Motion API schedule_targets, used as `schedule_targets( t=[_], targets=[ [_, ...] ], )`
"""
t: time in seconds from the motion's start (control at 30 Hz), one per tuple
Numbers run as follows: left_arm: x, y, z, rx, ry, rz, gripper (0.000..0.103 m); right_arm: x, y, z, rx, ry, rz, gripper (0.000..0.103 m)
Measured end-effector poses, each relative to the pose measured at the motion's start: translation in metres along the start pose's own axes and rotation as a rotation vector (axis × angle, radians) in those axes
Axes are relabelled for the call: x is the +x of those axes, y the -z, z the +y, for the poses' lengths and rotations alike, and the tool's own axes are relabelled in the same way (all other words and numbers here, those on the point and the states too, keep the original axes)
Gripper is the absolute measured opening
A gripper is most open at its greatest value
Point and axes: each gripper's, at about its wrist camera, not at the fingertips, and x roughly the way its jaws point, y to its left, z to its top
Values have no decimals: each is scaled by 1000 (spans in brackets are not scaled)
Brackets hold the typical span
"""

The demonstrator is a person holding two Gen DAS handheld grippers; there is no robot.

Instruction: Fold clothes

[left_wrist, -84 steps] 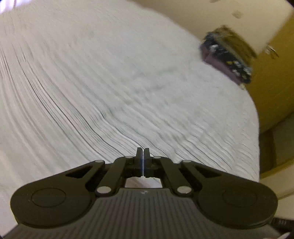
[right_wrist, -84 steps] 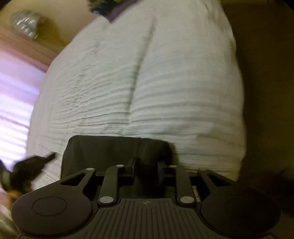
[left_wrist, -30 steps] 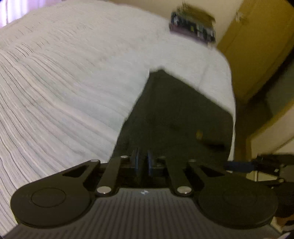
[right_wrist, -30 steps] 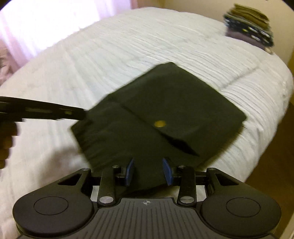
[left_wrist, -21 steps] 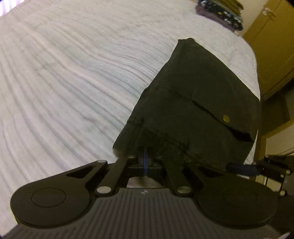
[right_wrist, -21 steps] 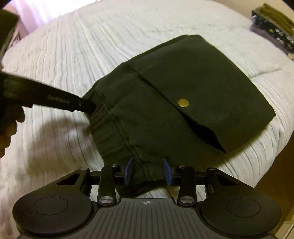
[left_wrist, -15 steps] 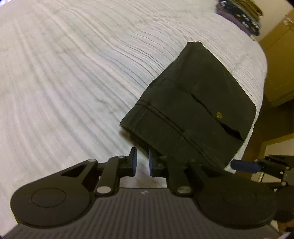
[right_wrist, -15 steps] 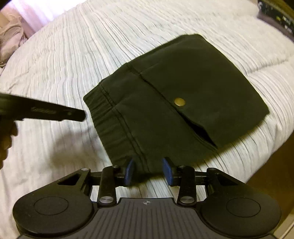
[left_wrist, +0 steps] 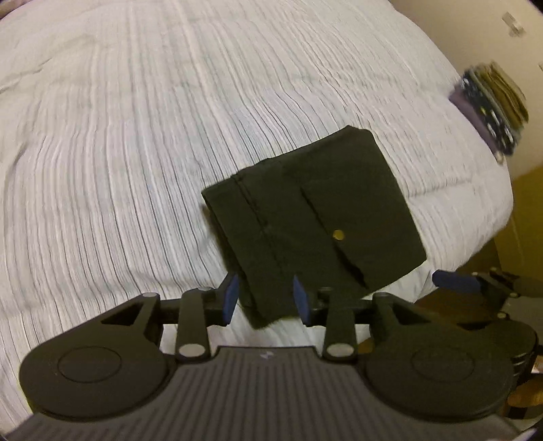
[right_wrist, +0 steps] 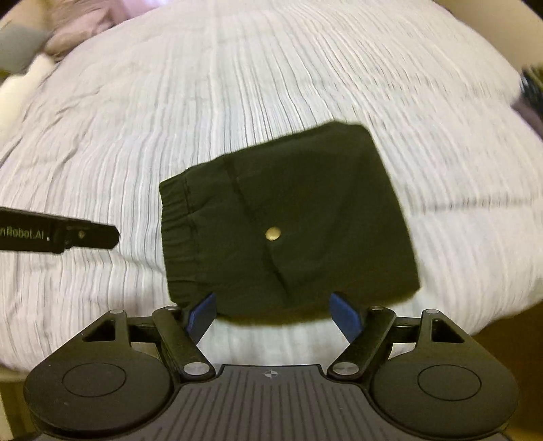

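A pair of black shorts (left_wrist: 312,220) lies folded into a small rectangle on the white ribbed bedspread (left_wrist: 135,152), pocket flap and brass snap facing up. My left gripper (left_wrist: 266,298) is open, and the near corner of the shorts shows between its blue pads without being pinched. The right wrist view shows the same shorts (right_wrist: 288,217) just beyond my right gripper (right_wrist: 275,313), which is wide open and holds nothing. The left gripper's tip (right_wrist: 85,234) points at the waistband from the left. The right gripper's blue pad (left_wrist: 454,281) shows at the right.
A stack of folded clothes (left_wrist: 492,112) sits at the bed's far right corner, also blurred at the right edge as the stack (right_wrist: 532,88). Pale bedding or pillows (right_wrist: 68,30) lie at the far left. The bed edge drops off right of the shorts toward a yellow-brown door (left_wrist: 522,210).
Both grippers carried the shorts onto the bed, let go and opened wider. They have drawn back toward the near edge; the shorts now lie flat and free.
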Motion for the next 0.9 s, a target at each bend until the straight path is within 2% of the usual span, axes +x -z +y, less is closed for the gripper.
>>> schedule_targets(
  t=[0.1, 0.2, 0.33, 0.63, 0.9],
  targets=[
    [-13, 17, -16, -48, -3, -15, 32, -11, 1, -13, -46, -6, 5, 77],
    [-27, 30, -28, -55, -14, -37, 33, -21, 1, -26, -91, -12, 9, 77],
    [-43, 40, -37, -47, -35, -68, 34, -44, 4, -33, -34, -29, -23, 77],
    [-90, 69, -30, -32, -79, -122, 39, -78, 34, -16, 90, -12, -48, 77],
    [-101, 102, -20, -12, -116, -96, 40, -88, 74, 11, 110, -3, -38, 77]
  ],
)
